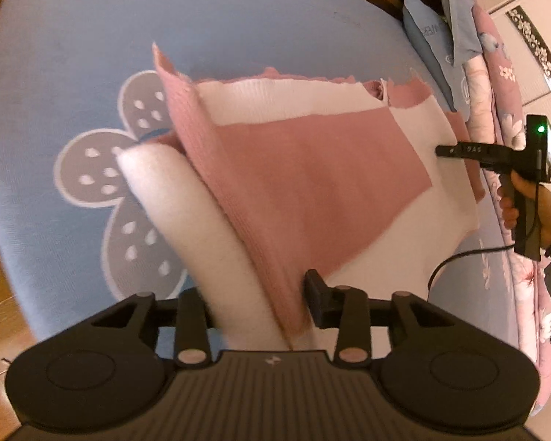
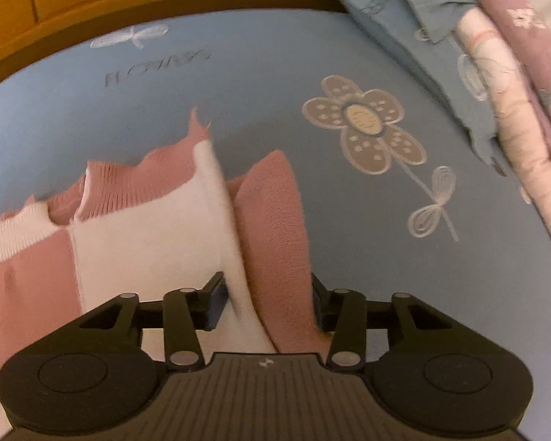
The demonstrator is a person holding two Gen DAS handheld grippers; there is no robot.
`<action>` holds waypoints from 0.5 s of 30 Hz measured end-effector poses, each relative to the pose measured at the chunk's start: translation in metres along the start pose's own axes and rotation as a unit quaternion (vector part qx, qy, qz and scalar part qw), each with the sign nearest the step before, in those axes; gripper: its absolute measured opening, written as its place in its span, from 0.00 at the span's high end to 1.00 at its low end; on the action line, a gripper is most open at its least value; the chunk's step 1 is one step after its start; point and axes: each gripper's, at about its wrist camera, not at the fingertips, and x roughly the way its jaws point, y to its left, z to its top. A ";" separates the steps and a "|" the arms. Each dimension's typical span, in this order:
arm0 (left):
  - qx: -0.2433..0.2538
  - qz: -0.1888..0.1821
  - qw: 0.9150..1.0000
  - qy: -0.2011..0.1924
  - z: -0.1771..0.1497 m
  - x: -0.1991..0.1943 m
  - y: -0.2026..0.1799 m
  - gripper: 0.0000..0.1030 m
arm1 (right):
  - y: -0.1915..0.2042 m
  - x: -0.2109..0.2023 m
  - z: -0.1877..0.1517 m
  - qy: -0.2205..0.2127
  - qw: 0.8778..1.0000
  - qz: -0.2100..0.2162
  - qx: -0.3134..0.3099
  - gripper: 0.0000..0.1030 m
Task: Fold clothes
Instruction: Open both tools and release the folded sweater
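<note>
While one pink-and-white sweater point(image 1: 312, 169) lies on the bedsheet point(image 1: 92, 55), both tongs, left point(image 1: 255, 301) and right point(image 2: 268, 297), straddle its folds unclenched.

Pink-white sweater point(image 2: 147, 235) fold between parted right gripper point(image 2: 268, 294) fingers point(image 2: 215, 299).

Blue flower-print bed sheet point(image 2: 275, 73) under a pink-and-white knit sweater point(image 1: 312, 169), folded bedding point(image 2: 496, 73) along its edge.
</note>
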 end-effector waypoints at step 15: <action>0.066 -0.005 0.993 -0.094 0.015 -0.004 -0.044 0.46 | 0.020 -0.131 -0.137 0.000 0.989 0.120 0.086 0.30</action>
